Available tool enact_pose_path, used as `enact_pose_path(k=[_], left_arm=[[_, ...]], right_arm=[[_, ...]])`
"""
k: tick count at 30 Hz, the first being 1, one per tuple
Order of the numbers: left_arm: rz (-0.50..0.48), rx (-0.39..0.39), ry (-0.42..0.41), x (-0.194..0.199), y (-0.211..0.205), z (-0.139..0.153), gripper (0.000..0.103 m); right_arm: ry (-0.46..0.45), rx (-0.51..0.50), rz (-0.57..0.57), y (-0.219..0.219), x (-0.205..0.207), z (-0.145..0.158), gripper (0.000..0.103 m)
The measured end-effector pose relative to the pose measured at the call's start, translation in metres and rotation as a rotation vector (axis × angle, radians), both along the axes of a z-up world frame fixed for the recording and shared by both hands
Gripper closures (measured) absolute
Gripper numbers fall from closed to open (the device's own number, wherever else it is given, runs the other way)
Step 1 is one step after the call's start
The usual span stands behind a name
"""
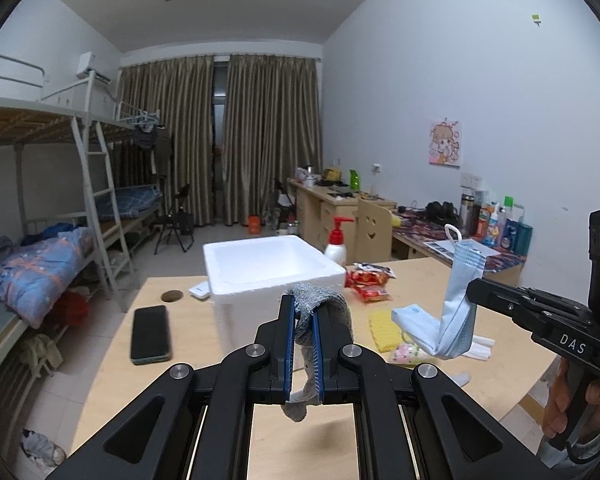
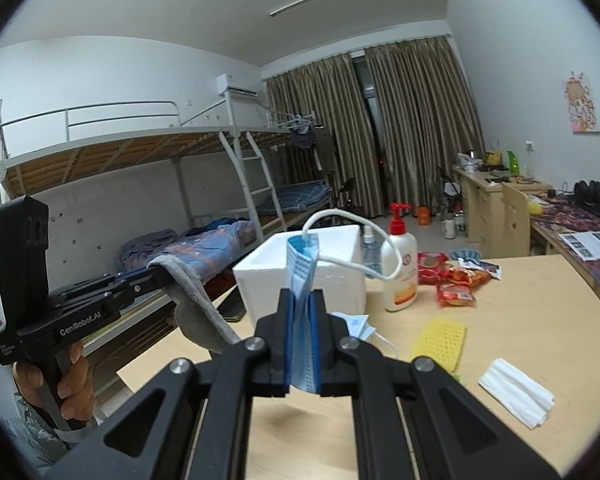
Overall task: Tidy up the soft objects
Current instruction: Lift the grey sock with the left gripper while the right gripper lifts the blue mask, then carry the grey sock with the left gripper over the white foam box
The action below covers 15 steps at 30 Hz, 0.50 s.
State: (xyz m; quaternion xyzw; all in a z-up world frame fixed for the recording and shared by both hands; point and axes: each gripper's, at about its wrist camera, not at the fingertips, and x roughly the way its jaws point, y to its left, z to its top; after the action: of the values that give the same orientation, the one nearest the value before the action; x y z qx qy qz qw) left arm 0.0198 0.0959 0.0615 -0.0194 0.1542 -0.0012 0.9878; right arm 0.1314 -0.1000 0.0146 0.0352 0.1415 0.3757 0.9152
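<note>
My left gripper [image 1: 303,305] is shut on a grey sock [image 1: 324,300] and holds it above the wooden table, just in front of the white foam box [image 1: 268,266]. The sock also shows hanging from that gripper in the right wrist view [image 2: 196,304]. My right gripper [image 2: 301,296] is shut on a blue face mask [image 2: 302,264] with a white ear loop, raised above the table. In the left wrist view the mask [image 1: 458,300] hangs folded from the right gripper [image 1: 474,292]. The foam box [image 2: 320,276] stands ahead, open on top.
On the table [image 2: 520,320] lie a second mask [image 2: 356,326], a yellow sponge cloth [image 2: 440,338], white folded tissue [image 2: 516,396], red snack packets [image 2: 456,280], a lotion pump bottle [image 2: 398,268] and a black phone [image 1: 150,334]. Bunk beds stand left, desks right.
</note>
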Motion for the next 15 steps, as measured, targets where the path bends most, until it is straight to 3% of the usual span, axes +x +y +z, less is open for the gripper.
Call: enact_pose_path(k=[15], left_arm=[[0.053, 0.003, -0.024, 0.003, 0.022, 0.032, 0.095]], right_arm=[[-0.022, -0.017, 0.076, 0.036, 0.009, 0.017, 0.093]])
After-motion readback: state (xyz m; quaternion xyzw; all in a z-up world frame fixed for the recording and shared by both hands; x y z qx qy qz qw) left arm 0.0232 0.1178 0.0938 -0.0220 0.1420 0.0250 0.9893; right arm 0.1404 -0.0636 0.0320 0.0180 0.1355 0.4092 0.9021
